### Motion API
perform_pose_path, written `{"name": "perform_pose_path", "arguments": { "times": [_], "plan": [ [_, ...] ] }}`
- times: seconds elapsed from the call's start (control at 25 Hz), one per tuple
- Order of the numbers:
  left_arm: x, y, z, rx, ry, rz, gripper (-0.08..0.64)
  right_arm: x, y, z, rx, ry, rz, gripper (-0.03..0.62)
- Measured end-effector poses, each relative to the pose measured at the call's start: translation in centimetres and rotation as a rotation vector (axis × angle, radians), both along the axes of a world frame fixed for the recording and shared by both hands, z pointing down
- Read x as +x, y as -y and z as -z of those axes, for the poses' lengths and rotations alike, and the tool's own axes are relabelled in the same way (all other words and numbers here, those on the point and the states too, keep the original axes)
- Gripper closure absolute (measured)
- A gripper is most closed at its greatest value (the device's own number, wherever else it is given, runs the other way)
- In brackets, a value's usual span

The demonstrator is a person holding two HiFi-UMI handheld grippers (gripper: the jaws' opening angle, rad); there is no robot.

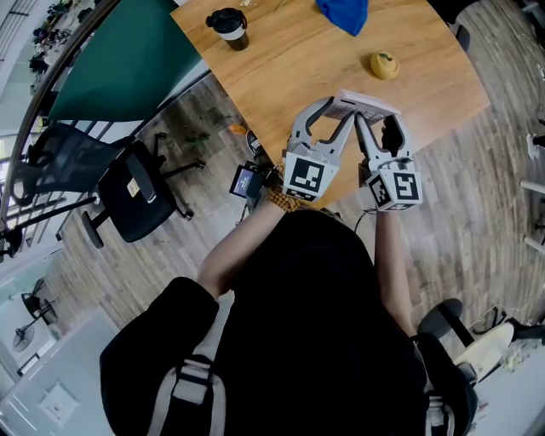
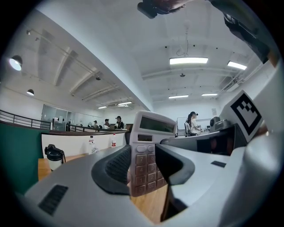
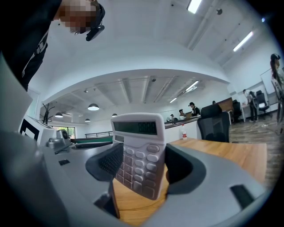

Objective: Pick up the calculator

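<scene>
A light grey calculator [image 1: 368,104] with a dark display is held upright above the near edge of the wooden table [image 1: 281,77]. My left gripper [image 1: 336,111] and right gripper [image 1: 376,119] both reach forward side by side and clamp it. In the left gripper view the calculator [image 2: 148,150] stands almost edge-on between the black pads [image 2: 116,166], and the left gripper [image 2: 144,166] is shut on it. From the right gripper view the calculator [image 3: 140,153] faces the camera, keys and display showing, with the right gripper [image 3: 142,166] shut on its sides.
On the table stand a black lidded cup [image 1: 230,27], a blue cloth [image 1: 345,13] and a small yellow object [image 1: 384,65]. A black office chair [image 1: 136,196] and a green partition [image 1: 128,64] are to the left. People sit at desks far off.
</scene>
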State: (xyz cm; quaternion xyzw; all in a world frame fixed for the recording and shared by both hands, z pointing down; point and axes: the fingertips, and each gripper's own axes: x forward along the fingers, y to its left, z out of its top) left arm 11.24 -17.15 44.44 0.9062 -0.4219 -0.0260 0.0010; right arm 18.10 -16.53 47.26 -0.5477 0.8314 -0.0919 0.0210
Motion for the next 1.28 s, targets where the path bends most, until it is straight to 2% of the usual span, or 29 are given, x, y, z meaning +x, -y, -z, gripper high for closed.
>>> {"name": "perform_pose_path", "arguments": {
  "times": [0.2, 0.8, 1.28],
  "plan": [
    [0.7, -0.7, -1.2, -0.009, 0.034, -0.021, 0.379, 0.6, -0.7, -1.9, -0.034, 0.027, -0.001, 0.298],
    [0.9, -1.7, -4.1, -0.049, 0.087, -0.049, 0.377, 0.7, -2.1, -4.5, -0.073, -0.005, -0.016, 0.318],
    [0.8, -2.3, -6.6, -0.091, 0.119, -0.058, 0.377, 0.6, -2.9, -6.8, -0.139, -0.035, -0.004, 0.329]
  ]
}}
